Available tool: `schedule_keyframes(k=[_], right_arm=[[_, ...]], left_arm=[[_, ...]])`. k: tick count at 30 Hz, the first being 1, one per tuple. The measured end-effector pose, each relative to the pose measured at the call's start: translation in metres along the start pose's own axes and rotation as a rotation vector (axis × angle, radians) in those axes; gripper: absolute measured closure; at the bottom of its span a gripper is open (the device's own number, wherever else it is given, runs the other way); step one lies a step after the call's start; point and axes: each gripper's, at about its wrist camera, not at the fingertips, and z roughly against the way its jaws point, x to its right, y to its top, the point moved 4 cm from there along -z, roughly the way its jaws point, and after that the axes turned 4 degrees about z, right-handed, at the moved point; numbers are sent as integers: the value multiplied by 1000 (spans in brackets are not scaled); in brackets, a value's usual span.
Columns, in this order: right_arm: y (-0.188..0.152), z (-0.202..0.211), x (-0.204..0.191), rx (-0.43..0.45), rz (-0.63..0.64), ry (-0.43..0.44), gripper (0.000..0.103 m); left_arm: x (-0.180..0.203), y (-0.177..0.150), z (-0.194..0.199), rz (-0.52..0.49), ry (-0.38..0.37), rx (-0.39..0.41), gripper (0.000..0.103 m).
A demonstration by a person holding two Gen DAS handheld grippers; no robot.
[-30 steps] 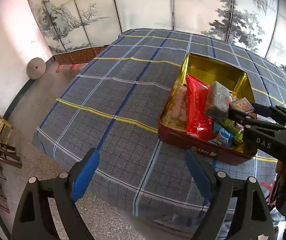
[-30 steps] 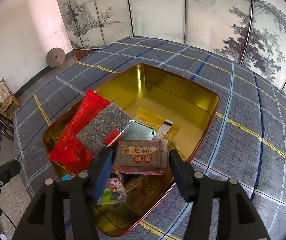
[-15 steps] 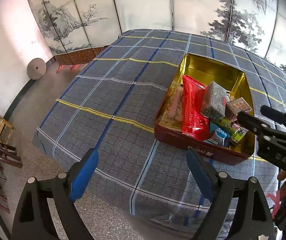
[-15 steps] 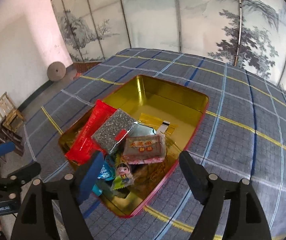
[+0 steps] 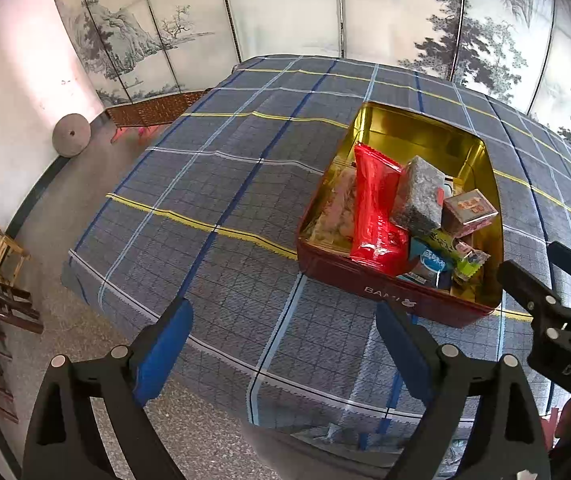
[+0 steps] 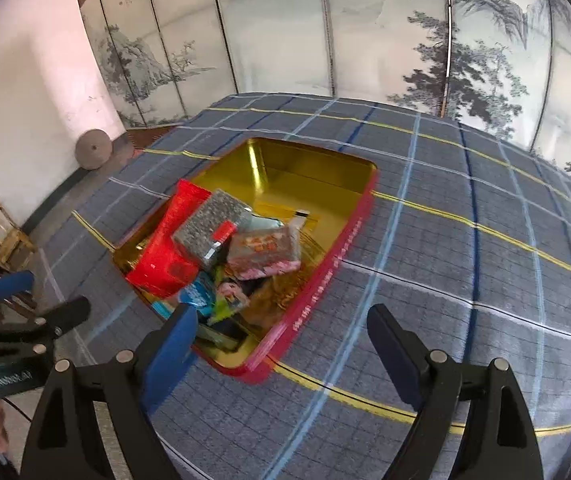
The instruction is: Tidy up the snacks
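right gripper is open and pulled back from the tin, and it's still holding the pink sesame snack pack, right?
Not quite. The right gripper is open and back from the tin, its jaws having just been opening, but nothing is between them. The right wrist view shows the pink snack pack lying in the tin on the other snacks.

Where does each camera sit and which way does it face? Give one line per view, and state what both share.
Left wrist: on the left gripper, aimed down across the plaid tablecloth; its open blue fingers and the right gripper show.
Right wrist: on the right gripper, aimed down at the tin; its open fingers, the left gripper and a fingertip show.
Shared: the snack tin, tablecloth, painted screen.
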Motion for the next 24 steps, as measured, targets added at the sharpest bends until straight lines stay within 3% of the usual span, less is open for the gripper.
schedule_keyframes(k=[2,24], right_arm=[[-2,0,2,-4,0,-45,14],[-13,-5,-1,-52,17,-26,14]], left_arm=[[2,-1,1,-3,-1,1,12],[16,-2,0,-21,-3,-9,12]])
